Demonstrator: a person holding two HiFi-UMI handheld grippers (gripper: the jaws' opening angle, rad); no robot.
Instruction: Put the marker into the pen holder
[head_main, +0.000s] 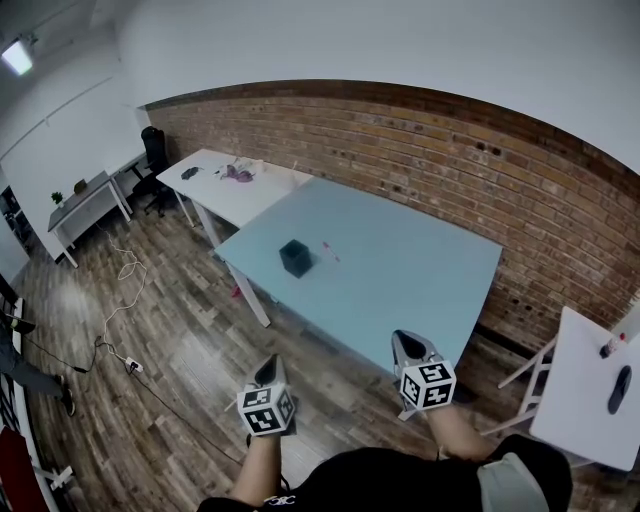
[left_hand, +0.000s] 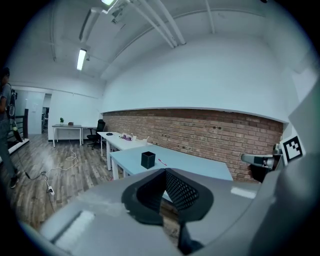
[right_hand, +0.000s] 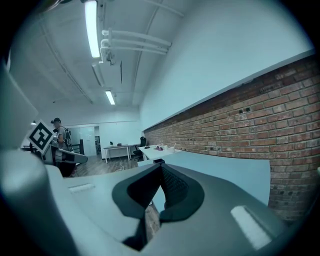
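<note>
1. The marker (head_main: 330, 251) lies flat on the tabletop (head_main: 420, 280), toward its left end and about midway between the front and rear edges. It is thin, pink and stick-like. Its long axis runs slantwise, from far-left to near-right in the head view.
2. The holder (head_main: 295, 258) stands upright just left of the marker, apart from it and nearer the left edge. It is a black, square-sided box; its open top is too small to see clearly.
3. Both grippers hang over the floor (head_main: 180, 340) in front of the table's front edge, well apart from the marker.
4. The marker lies ahead and to the left of the right gripper (head_main: 405, 342), and ahead and slightly right of the left gripper (head_main: 268, 368).
5. The right gripper looks marginally nearer, so I judge it the likelier one to reach.
6. The right gripper's jaws are fully together with nothing between them.
7. The left gripper's jaws also meet at the tips, and they too hold nothing.
8. The jaws are grey shells with black, cross-hatched pads.
9. The tabletop is smooth, pale blue and matte.
</note>
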